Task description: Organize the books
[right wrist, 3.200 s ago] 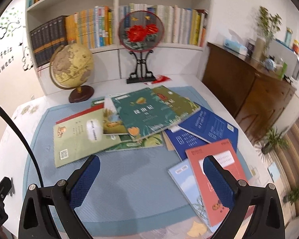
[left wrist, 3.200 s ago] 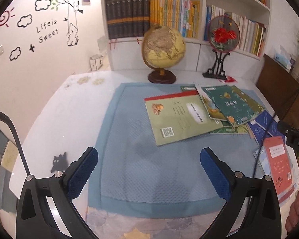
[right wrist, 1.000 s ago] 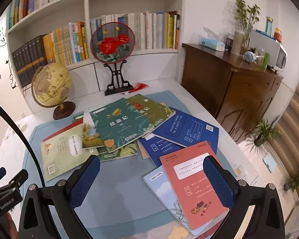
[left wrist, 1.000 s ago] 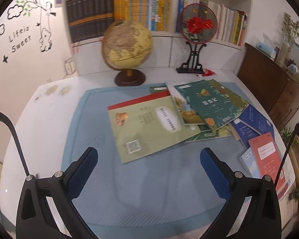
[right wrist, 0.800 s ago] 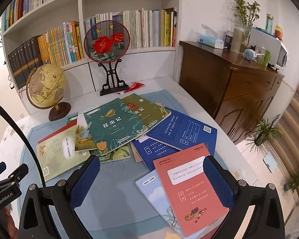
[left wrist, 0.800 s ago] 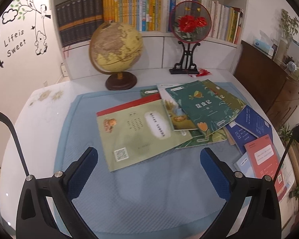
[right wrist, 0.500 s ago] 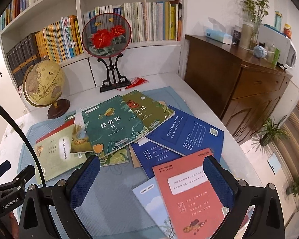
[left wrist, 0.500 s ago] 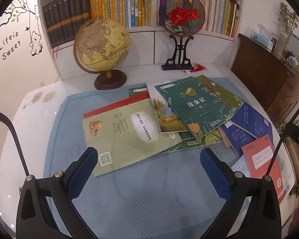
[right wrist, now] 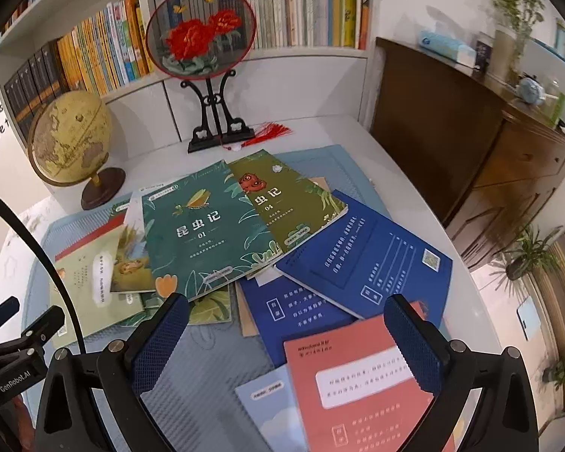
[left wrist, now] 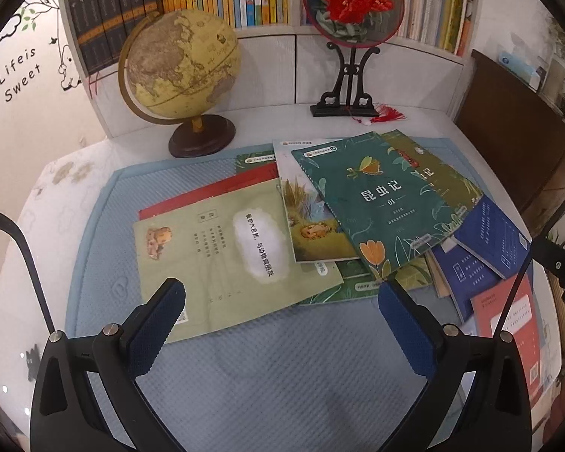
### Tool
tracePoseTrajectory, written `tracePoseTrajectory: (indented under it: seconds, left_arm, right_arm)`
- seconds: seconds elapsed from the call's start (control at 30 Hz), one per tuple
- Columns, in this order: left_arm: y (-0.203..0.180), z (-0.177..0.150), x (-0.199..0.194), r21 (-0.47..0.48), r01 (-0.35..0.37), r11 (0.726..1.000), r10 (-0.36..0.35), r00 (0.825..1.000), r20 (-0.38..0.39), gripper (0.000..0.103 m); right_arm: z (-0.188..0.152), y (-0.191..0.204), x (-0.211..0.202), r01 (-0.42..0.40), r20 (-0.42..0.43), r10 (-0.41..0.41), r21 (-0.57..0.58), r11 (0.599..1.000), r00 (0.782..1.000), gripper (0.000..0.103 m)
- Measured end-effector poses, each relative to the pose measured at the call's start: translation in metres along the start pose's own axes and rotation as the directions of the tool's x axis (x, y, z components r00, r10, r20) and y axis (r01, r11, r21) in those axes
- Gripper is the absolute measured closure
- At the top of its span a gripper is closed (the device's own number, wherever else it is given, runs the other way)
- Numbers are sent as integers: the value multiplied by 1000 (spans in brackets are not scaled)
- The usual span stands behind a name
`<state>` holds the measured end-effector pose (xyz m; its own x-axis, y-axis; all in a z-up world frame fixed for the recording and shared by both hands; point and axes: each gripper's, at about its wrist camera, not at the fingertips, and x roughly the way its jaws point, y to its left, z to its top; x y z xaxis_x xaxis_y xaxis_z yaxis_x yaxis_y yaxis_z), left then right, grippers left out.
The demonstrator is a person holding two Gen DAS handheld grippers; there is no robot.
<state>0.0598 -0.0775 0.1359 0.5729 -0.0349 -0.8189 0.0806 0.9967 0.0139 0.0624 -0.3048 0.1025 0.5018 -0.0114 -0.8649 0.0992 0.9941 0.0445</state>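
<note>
Several thin books lie scattered and overlapping on a blue mat. A pale green book lies at the left of the heap, a dark green book on top, an olive one beside it. Blue books and a red book lie to the right. My left gripper hovers open over the pale green book's near edge, holding nothing. My right gripper is open above the blue and red books, also holding nothing.
A globe and a round fan on a black stand are at the back of the white table. Behind them are filled bookshelves. A dark wooden cabinet borders the table's right side.
Both grippers have moved forward and lower toward the book heap, which now fills more of each view. The books themselves have not moved.
</note>
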Motion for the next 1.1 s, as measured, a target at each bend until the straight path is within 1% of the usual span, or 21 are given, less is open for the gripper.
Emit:
tracePoseTrajectory:
  seconds: [0.17,0.37,0.53,0.7,0.77,0.83,0.87,0.93,0.97,1.03,1.07,1.1]
  left_arm:
    - [-7,9,17,-9,-12,1000,12,1000,-19,1]
    - [-17,19,40,-12,-20,1000,20,999,-38,1]
    - [-26,32,68,-17,13,1000,-14,998,-62,1]
    - [-36,39,92,-17,35,999,-37,995,-88,2]
    - [-39,40,102,-22,49,999,-51,993,-103,3]
    - [-39,41,110,-37,73,997,-76,991,-109,3]
    - [-39,41,114,-44,82,996,-87,990,-114,4]
    - [-38,40,121,-59,110,992,-117,985,-127,7]
    - [-38,40,125,-65,120,991,-128,982,-136,11]
    - [-38,38,132,-76,140,987,-150,977,-152,14]
    - [-38,38,134,-82,144,986,-155,975,-156,14]
    - [-38,37,135,-81,141,987,-152,977,-152,14]
  right_arm:
    - [11,-3,25,-11,-21,11,-42,999,1000,0]
    - [28,-4,63,-45,-49,41,-94,995,998,0]
    - [47,-3,101,-72,-60,65,-135,988,996,1]
    - [61,-5,141,-116,-108,100,-155,981,989,15]
    - [66,-5,160,-156,-151,134,-151,976,979,19]
    - [68,-3,172,-183,-170,157,-150,972,973,24]
    - [69,-2,177,-194,-179,167,-152,969,970,29]
    - [70,1,188,-221,-202,188,-151,964,961,45]
    - [71,2,192,-231,-211,197,-148,962,957,47]
    - [71,4,198,-248,-224,213,-140,959,951,49]
    - [71,6,198,-250,-217,215,-148,957,952,50]
    - [71,9,198,-263,-222,226,-153,953,949,54]
